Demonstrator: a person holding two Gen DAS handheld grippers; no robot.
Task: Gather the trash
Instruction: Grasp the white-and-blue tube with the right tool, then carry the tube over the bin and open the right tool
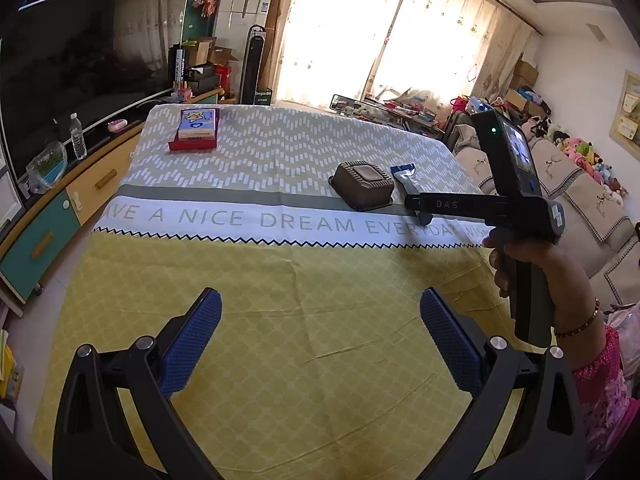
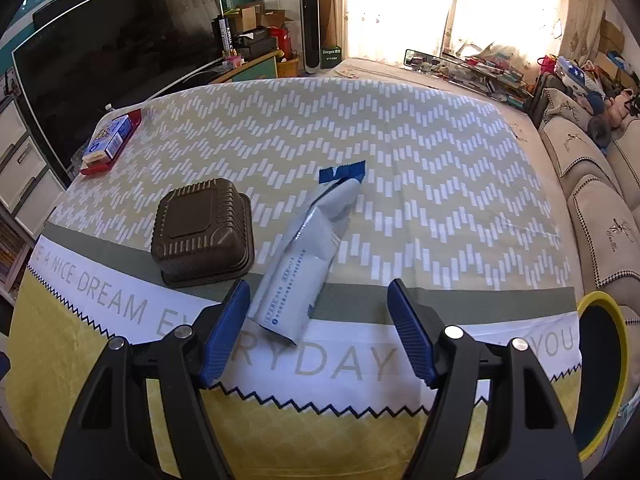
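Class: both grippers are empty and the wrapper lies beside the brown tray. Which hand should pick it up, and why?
Right. The right gripper stands open with the wrapper just ahead of its fingers. The left gripper is open over bare yellow cloth, farther from the wrapper.

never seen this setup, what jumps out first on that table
A crumpled white and blue wrapper lies mid-table, just ahead of the right tool, whose jaws stand open. Right beside it, to the left, sits an upturned brown plastic tray. A yellow-rimmed bin shows past the table's right edge.
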